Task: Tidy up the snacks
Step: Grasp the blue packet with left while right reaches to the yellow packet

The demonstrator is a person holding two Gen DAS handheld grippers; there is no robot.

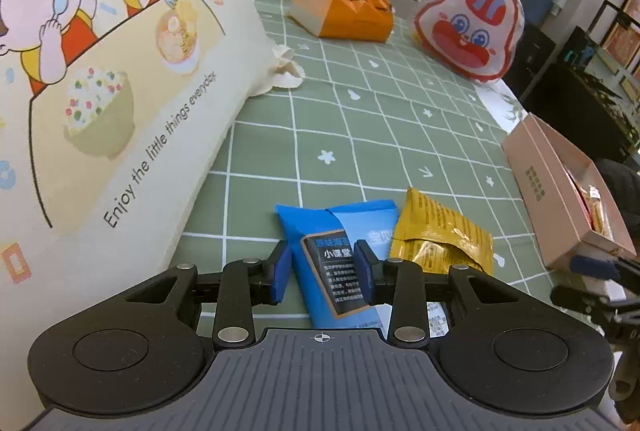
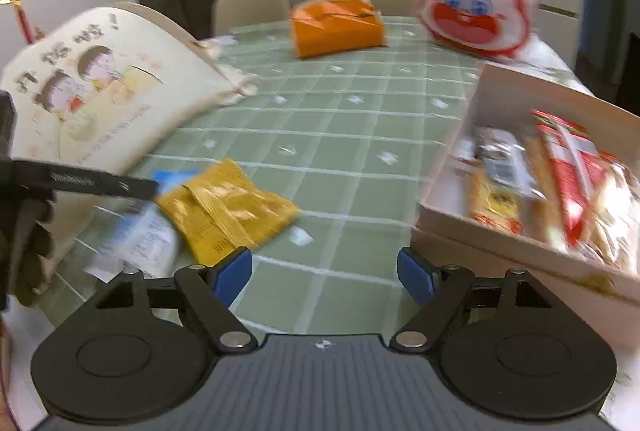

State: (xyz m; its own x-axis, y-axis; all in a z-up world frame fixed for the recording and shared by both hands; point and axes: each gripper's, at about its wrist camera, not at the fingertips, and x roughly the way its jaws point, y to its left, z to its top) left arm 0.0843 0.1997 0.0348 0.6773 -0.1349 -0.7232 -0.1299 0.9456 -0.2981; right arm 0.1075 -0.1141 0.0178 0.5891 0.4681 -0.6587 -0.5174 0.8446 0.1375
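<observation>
A blue snack packet (image 1: pixel 336 255) lies on the green checked tablecloth (image 1: pixel 360 119), with a yellow snack packet (image 1: pixel 440 235) against its right side. My left gripper (image 1: pixel 323 273) has a blue pad on each side of the blue packet and appears closed on it. In the right wrist view the yellow packet (image 2: pixel 228 211) lies on the blue packet (image 2: pixel 140 235). My right gripper (image 2: pixel 325 273) is open and empty above the cloth, between the packets and the pink box (image 2: pixel 500 243) that holds several snacks.
A cream cloth bag (image 1: pixel 100 91) with cartoon children stands at the left. An orange box (image 1: pixel 344 11) and a red-and-white rabbit bag (image 1: pixel 468 23) sit at the far side. The pink box (image 1: pixel 560 199) is at the right edge. Chairs stand behind the table.
</observation>
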